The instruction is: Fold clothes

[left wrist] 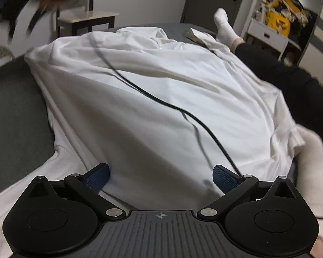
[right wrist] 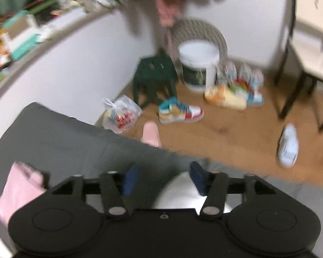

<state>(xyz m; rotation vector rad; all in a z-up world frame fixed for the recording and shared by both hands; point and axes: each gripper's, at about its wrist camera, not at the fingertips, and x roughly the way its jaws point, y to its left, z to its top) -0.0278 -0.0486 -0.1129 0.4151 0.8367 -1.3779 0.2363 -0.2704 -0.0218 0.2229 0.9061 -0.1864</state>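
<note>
Left tongs (left wrist: 161,177) agape over white shirt (left wrist: 161,99); right tongs (right wrist: 163,179) agape, empty. Risk: snagging cable (left wrist: 152,99) toward twelve o'clock.

The right wrist view is motion-blurred; the bag's (right wrist: 122,114) print is unreadable. The shirt (left wrist: 161,99) hides the bed's (left wrist: 15,107) middle and runs off the bottom-left edge.

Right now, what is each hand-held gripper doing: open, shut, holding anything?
Left hand-held gripper: open, empty, over the white shirt.
Right hand-held gripper: open, holding nothing.
</note>
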